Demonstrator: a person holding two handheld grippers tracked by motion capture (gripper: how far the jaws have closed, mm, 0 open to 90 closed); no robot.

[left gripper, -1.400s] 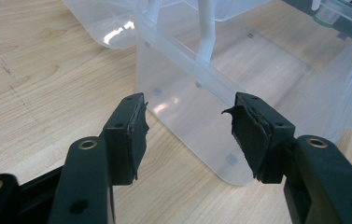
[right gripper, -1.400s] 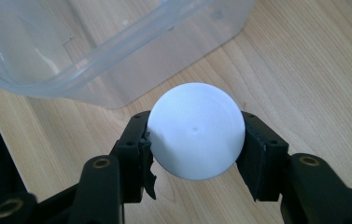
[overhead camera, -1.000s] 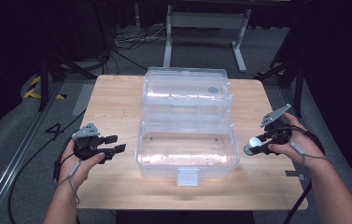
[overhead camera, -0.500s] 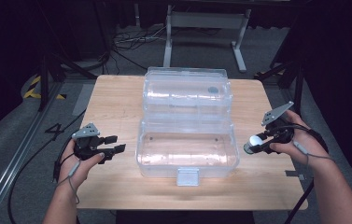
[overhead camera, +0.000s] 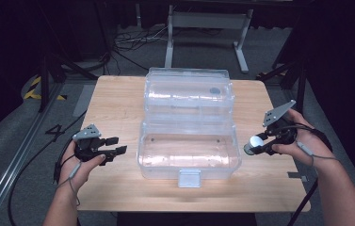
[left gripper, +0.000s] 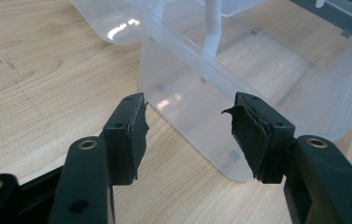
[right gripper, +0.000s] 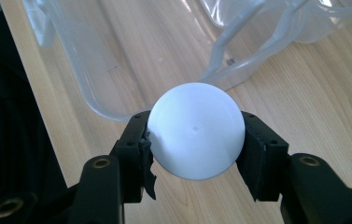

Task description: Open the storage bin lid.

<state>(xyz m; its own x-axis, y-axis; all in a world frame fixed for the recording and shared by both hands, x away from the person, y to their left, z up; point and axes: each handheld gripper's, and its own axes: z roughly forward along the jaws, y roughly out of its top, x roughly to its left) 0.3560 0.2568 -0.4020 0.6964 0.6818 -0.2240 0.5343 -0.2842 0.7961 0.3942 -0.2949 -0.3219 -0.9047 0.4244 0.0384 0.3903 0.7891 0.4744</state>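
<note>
The right gripper (right gripper: 196,140) has its jaws clamped across the middle of a white ball (right gripper: 196,130), just right of the clear box (overhead camera: 188,155) on the worktop (overhead camera: 114,101). The ball looks light, smooth and slippery. The left gripper (left gripper: 187,126) has its jaws apart, empty.

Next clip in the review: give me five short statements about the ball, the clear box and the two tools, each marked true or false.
1. The right tool is shut on a white ball. True.
2. The left tool holds a ball too. False: its jaws stand open with nothing between them.
3. The clear plastic box is open, lid folded back. True.
4. The ball already lies inside the box. False: it is held beside the box's right end.
5. The box stands on a wooden table. True.
</note>
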